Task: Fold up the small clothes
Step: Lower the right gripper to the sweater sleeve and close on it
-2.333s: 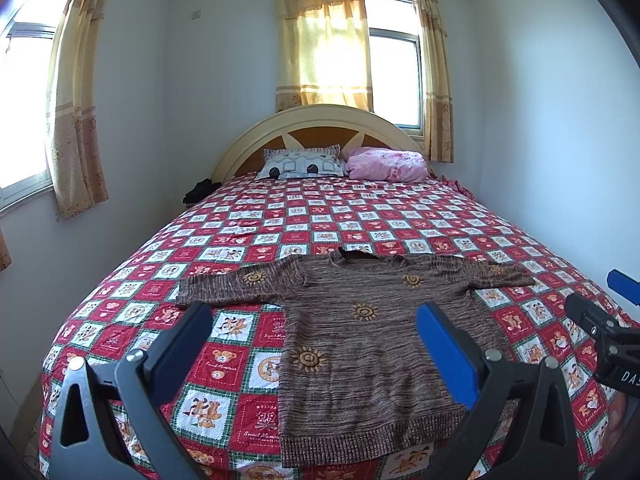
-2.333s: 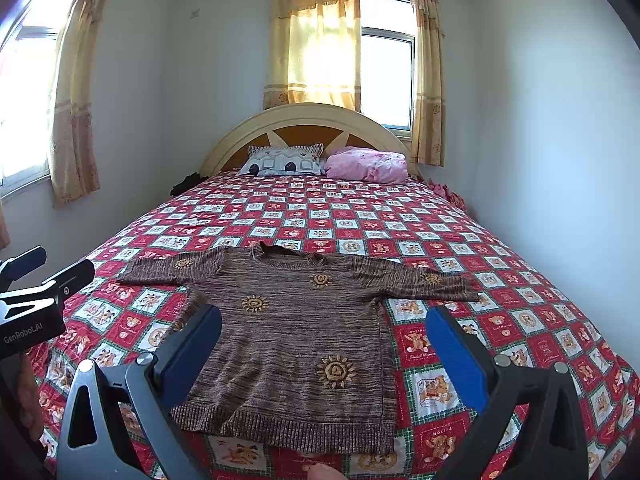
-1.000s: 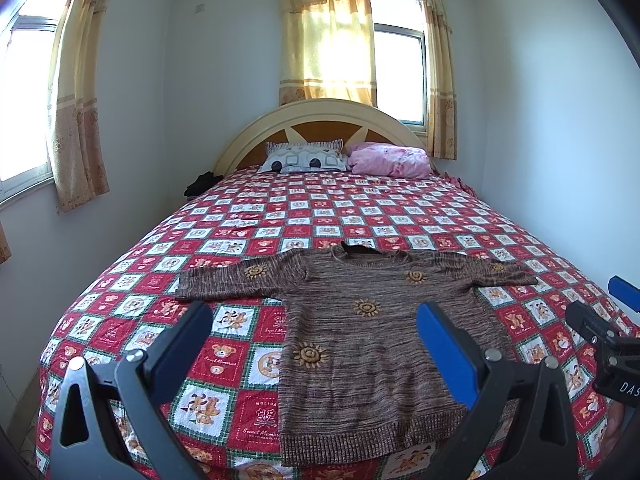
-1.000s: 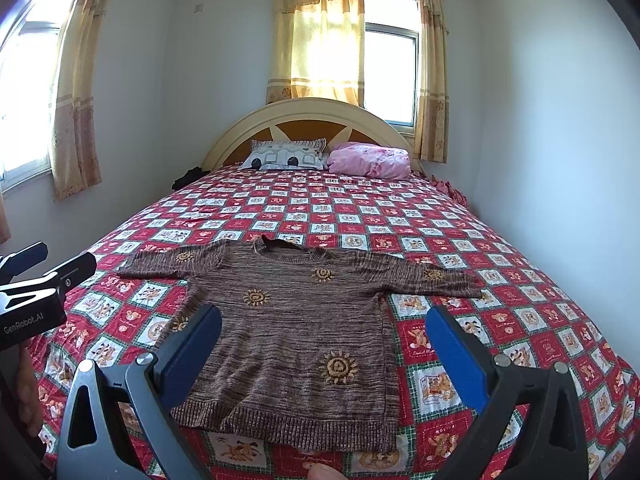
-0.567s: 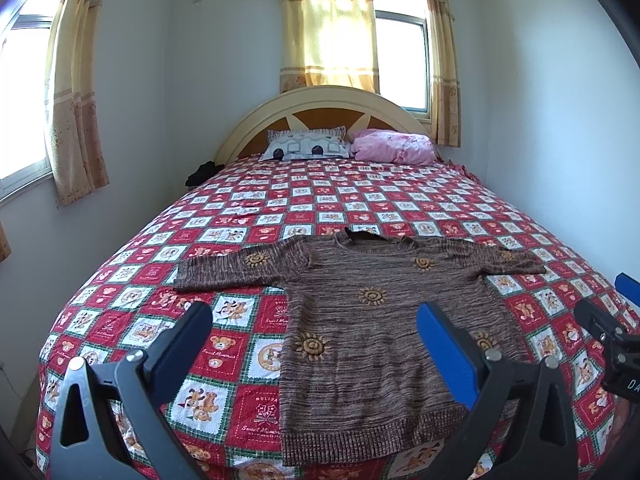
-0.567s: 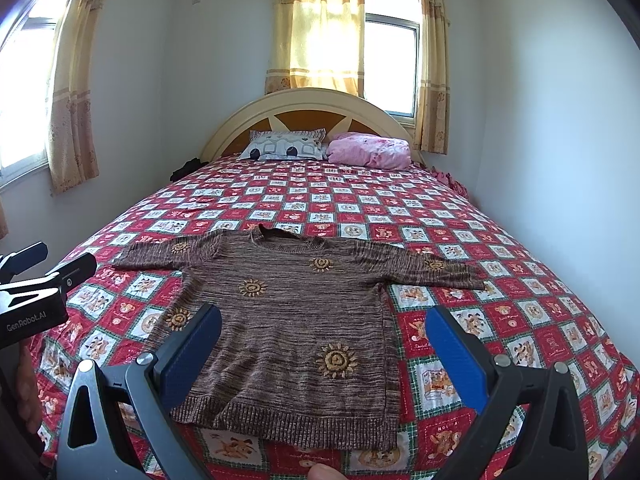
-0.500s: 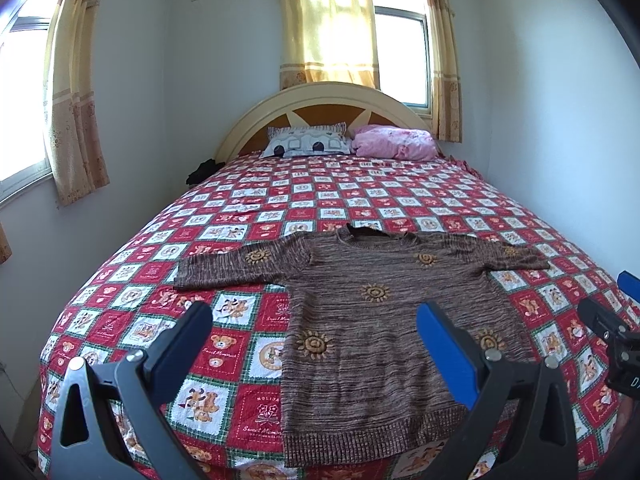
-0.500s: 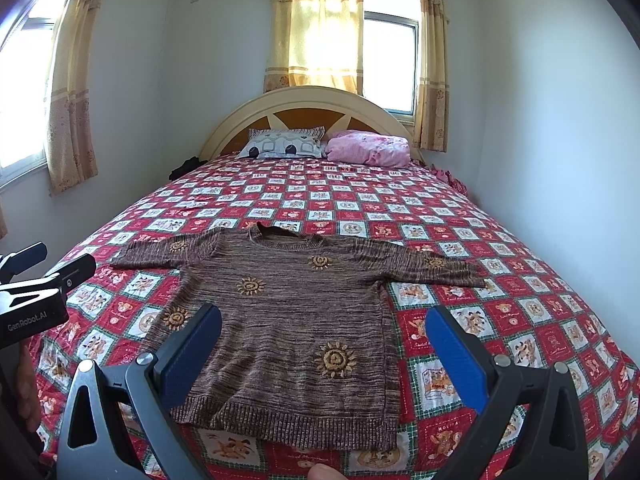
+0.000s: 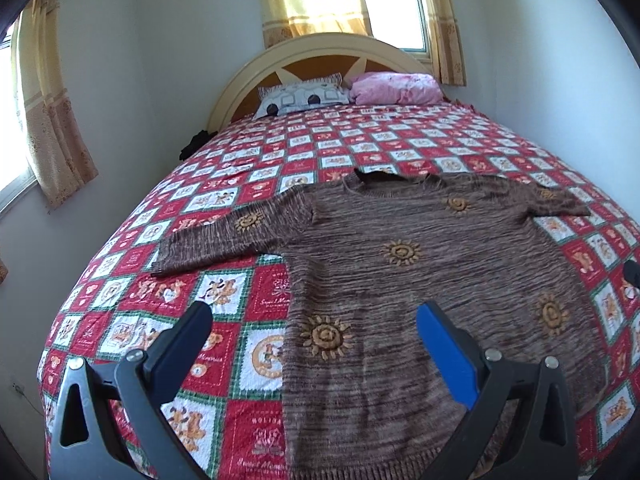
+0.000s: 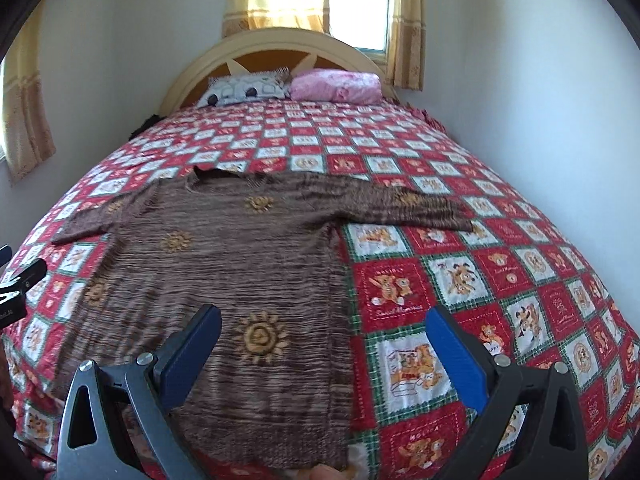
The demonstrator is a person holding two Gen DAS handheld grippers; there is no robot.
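A brown knit sweater (image 9: 420, 272) with orange sun motifs lies flat on the bed, sleeves spread out, hem toward me; it also shows in the right wrist view (image 10: 240, 264). My left gripper (image 9: 316, 344) is open and empty, hovering above the sweater's lower left edge. My right gripper (image 10: 324, 344) is open and empty, hovering above the sweater's lower right edge. The left sleeve (image 9: 224, 236) and the right sleeve (image 10: 416, 208) lie flat.
The bed has a red, white and green checked quilt (image 9: 360, 148). A patterned pillow (image 9: 300, 98) and a pink pillow (image 9: 394, 88) lie by the headboard. Walls stand close on both sides. The other gripper shows at the left edge (image 10: 16, 284).
Both grippers have moved forward and down toward the sweater's hem. The sweater has not moved. Both stay open.
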